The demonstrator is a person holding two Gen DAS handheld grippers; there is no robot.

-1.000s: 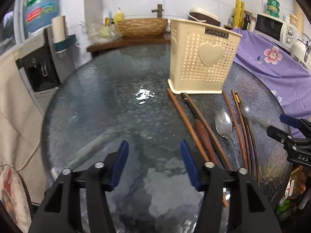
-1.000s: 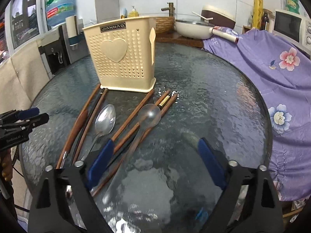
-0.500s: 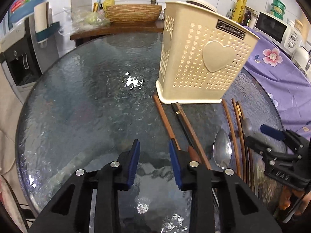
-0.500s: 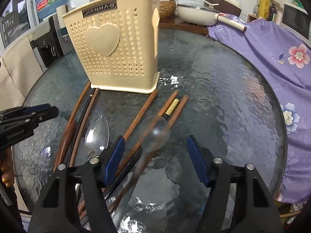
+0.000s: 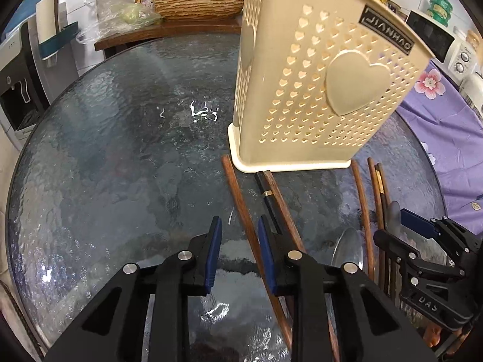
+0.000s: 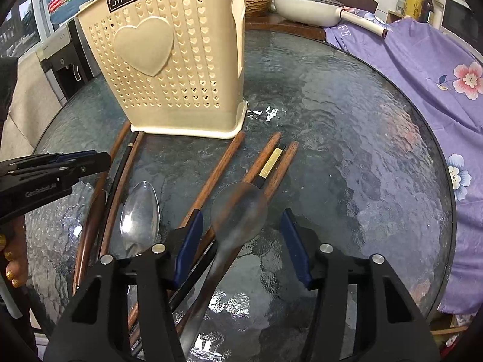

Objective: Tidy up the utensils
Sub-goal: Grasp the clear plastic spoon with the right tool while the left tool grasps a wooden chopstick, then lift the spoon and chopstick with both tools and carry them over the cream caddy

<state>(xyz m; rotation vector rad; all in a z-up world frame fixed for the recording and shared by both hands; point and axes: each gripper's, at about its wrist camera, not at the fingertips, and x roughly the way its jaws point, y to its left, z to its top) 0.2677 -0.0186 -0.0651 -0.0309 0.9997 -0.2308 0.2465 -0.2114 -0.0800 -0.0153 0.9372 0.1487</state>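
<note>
A cream perforated utensil holder [image 5: 317, 90] with a heart stands on the round glass table [image 5: 120, 166]; it also shows in the right wrist view [image 6: 169, 66]. Several wooden chopsticks and two metal spoons lie in front of it. My left gripper [image 5: 240, 235] is open with a narrow gap, low over the table, astride the leftmost brown chopstick [image 5: 238, 193]. My right gripper [image 6: 241, 229] is open wide around the bowl of the matte spoon [image 6: 238, 211], which lies on chopsticks. A shiny spoon [image 6: 140, 208] lies to its left.
A purple flowered cloth [image 6: 428, 69] covers the table's right side. A counter behind holds a woven basket [image 5: 196, 3] and a white pan [image 6: 305, 7]. A water dispenser [image 5: 18, 84] stands at the left. The right gripper shows in the left wrist view [image 5: 422, 241].
Both grippers have moved forward and down toward the utensils. The left gripper's gap has narrowed and now sits over a chopstick. The right gripper has narrowed around the spoon bowl.
</note>
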